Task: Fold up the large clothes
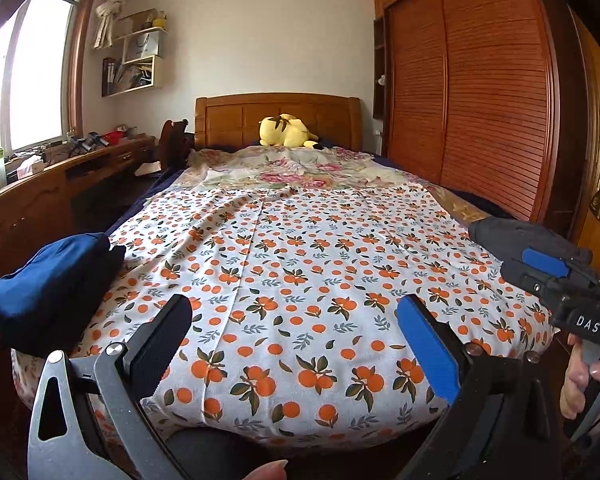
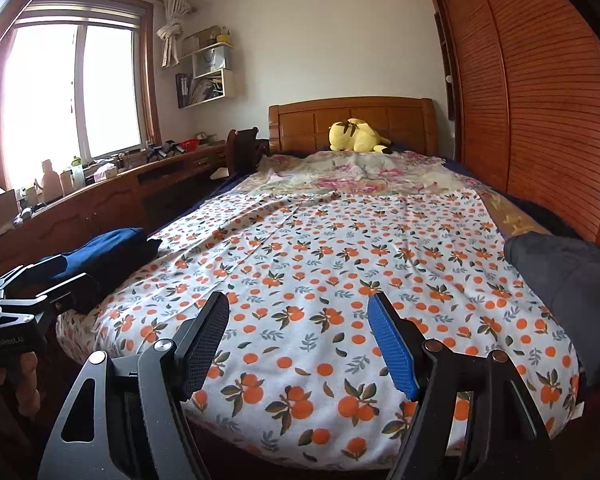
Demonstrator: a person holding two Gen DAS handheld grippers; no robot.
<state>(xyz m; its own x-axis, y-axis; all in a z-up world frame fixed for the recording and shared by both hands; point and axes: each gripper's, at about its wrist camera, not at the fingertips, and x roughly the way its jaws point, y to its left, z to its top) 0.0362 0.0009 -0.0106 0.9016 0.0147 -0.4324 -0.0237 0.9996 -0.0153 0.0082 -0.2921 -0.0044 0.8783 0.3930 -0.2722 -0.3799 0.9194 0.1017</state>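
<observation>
A folded dark blue garment (image 1: 48, 288) lies at the bed's front left corner; it also shows in the right wrist view (image 2: 108, 248). A dark grey garment (image 2: 568, 292) lies at the front right edge, also seen in the left wrist view (image 1: 516, 236). My left gripper (image 1: 296, 344) is open and empty, over the foot of the bed. My right gripper (image 2: 300, 340) is open and empty, also over the foot of the bed. In the left wrist view the right gripper (image 1: 556, 276) sits by the grey garment. In the right wrist view the left gripper (image 2: 44, 292) sits by the blue garment.
The bed is covered by an orange-print sheet (image 1: 300, 248) with a floral cover (image 1: 292, 168) behind it. A yellow plush toy (image 1: 286, 131) lies by the headboard. A wooden desk (image 1: 40, 196) runs along the left. A slatted wardrobe (image 1: 480, 92) stands on the right.
</observation>
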